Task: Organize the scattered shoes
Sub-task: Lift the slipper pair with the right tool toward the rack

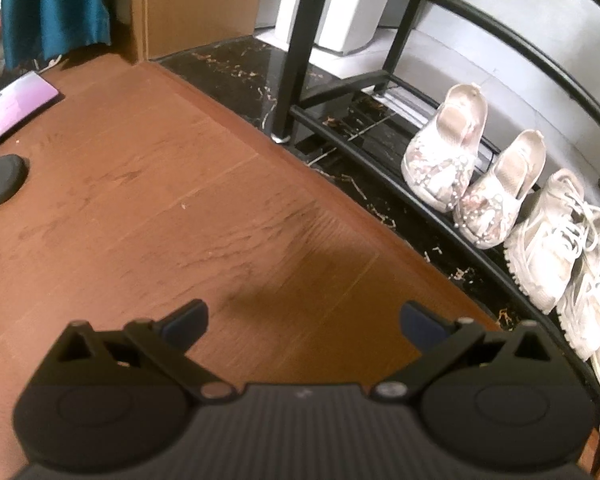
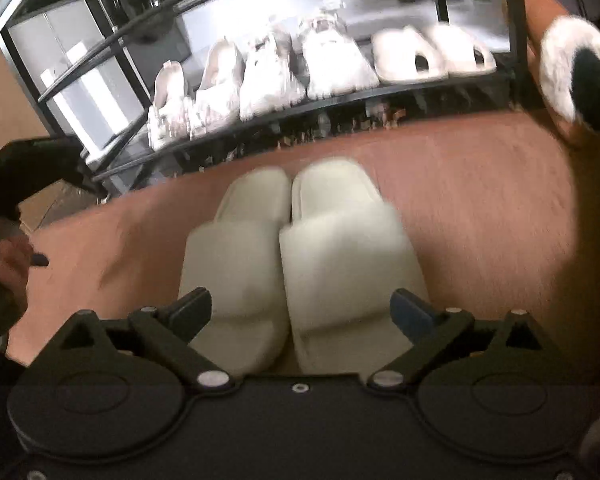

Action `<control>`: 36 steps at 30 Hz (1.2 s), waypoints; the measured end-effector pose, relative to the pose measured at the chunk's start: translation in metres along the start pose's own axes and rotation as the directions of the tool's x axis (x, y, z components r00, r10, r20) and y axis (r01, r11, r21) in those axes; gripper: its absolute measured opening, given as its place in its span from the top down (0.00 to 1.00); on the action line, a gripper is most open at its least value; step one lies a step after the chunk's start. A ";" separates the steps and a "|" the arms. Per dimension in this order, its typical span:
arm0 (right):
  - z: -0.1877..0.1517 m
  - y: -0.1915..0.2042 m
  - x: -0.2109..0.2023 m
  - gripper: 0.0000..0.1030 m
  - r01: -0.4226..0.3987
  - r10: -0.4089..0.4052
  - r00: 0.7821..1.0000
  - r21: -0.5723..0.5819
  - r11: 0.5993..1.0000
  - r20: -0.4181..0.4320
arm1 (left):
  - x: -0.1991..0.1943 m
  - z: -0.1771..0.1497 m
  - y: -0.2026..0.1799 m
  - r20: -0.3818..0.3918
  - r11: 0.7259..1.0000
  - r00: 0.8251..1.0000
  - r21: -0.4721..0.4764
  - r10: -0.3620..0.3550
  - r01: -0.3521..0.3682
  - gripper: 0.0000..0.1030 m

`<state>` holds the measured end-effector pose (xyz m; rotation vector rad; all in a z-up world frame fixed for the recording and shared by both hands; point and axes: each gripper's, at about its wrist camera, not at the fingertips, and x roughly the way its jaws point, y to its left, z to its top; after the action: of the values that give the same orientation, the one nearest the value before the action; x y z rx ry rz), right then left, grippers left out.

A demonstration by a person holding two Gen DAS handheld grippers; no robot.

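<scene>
Fingers (image 2: 198, 306) spread | cream slippers (image 2: 296, 256) paired on floor (blurred)

Soft daylight; fisheye bends every edge; right wrist view smeared by motion blur; left wrist view sharper.

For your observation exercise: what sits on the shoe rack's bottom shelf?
The shoe rack holds beaded flats, white sneakers and white slides in a row. Blur hides anything behind them.
</scene>
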<state>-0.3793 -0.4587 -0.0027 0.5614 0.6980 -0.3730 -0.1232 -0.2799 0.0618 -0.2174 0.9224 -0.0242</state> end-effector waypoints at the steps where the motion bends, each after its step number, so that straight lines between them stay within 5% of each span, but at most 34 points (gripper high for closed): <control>1: 0.000 -0.001 0.006 0.06 -0.014 0.014 0.999 0.008 1.000 -0.038 | 0.000 0.000 0.000 0.002 1.000 1.000 -0.004 0.002 -0.002 0.01; 8: 0.003 -0.017 0.033 0.06 -0.070 0.092 0.974 0.110 0.991 -0.206 | 0.002 0.001 0.002 -0.017 1.000 1.000 -0.021 0.014 -0.014 0.01; 14: 0.016 -0.001 0.057 0.04 -0.053 0.033 0.966 -0.072 0.996 -0.258 | 0.003 0.000 -0.002 -0.014 1.000 1.000 0.010 0.024 -0.024 0.01; 24: 0.006 0.016 0.065 0.00 -0.051 -0.036 0.961 -0.302 0.952 -0.274 | 0.008 -0.001 -0.004 -0.036 0.999 0.999 0.017 0.031 -0.031 0.01; 30: 0.006 0.020 0.065 0.01 -0.042 -0.048 0.962 -0.321 0.946 -0.268 | 0.006 0.000 -0.002 -0.032 0.999 0.999 0.008 0.035 -0.035 0.01; 32: 0.010 0.017 0.061 0.13 -0.019 -0.045 0.978 -0.305 0.952 -0.202 | 0.006 -0.001 -0.002 -0.032 0.999 0.999 0.005 0.036 -0.036 0.01; 36: 0.011 0.015 0.069 0.09 0.004 -0.056 0.986 -0.311 0.950 -0.159 | 0.007 0.000 -0.003 -0.034 0.999 0.999 0.008 0.036 -0.035 0.01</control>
<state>-0.3172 -0.4630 -0.0377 0.2847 0.9080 -0.2396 -0.1190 -0.2833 0.0565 -0.1943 0.9598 0.0016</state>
